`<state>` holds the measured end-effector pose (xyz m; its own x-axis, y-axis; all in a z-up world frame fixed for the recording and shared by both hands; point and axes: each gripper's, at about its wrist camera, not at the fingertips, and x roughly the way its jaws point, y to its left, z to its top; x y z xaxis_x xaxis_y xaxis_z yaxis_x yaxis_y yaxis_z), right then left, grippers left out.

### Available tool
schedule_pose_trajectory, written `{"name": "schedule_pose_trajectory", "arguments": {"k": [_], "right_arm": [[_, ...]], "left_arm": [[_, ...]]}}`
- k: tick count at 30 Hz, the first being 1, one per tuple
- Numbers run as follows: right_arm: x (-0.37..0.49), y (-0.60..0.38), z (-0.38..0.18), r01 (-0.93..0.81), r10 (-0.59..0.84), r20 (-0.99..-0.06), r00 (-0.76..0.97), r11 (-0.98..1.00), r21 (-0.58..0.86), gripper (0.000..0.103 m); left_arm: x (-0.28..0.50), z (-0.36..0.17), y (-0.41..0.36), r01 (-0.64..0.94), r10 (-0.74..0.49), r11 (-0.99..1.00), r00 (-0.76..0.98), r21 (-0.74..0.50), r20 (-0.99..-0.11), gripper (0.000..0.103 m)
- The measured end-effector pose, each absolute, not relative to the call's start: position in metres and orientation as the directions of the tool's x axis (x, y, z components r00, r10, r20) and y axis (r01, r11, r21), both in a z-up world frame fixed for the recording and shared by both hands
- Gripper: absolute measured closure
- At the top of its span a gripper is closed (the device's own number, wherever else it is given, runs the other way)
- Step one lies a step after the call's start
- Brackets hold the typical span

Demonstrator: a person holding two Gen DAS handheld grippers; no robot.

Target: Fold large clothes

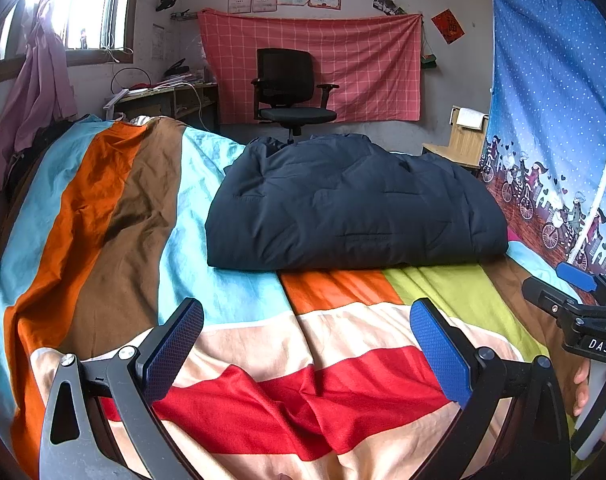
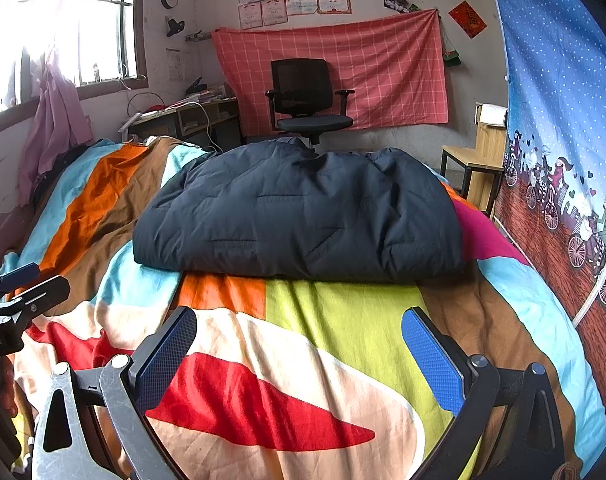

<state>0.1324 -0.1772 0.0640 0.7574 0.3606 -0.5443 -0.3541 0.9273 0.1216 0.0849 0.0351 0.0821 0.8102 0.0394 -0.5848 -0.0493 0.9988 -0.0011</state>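
Observation:
A dark navy quilted jacket (image 1: 355, 204) lies folded in a thick bundle on the striped bedspread (image 1: 115, 216), ahead of both grippers. It also shows in the right wrist view (image 2: 299, 212). My left gripper (image 1: 307, 344) is open and empty, held above the bedspread short of the jacket. My right gripper (image 2: 299, 352) is open and empty too, a little to the right of the left one. The right gripper shows at the right edge of the left wrist view (image 1: 575, 304). The left gripper shows at the left edge of the right wrist view (image 2: 19, 292).
A blue patterned curtain (image 1: 559, 120) hangs along the bed's right side. A black office chair (image 1: 291, 88) and a desk (image 1: 167, 100) stand beyond the bed's far end. A wooden chair (image 2: 479, 160) stands at the far right. A window (image 1: 83, 4) is at the left.

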Motion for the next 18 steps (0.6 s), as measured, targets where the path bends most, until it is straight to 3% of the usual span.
{"name": "schedule_pose_trajectory", "arguments": {"k": [8,18], "right_arm": [[0.132,-0.177,0.064,-0.353,0.360,-0.543,0.758,0.928,0.122,0.000],[0.124,-0.173,0.076,-0.359,0.370,-0.485,0.793,0.926,0.118,0.000]], "left_arm": [[0.083,0.086,0.037,-0.050,-0.014,0.994,0.822,-0.096,-0.569,0.002],[0.079,0.093,0.016,-0.055,0.031,0.998,0.833,-0.027,-0.553,0.002]]}}
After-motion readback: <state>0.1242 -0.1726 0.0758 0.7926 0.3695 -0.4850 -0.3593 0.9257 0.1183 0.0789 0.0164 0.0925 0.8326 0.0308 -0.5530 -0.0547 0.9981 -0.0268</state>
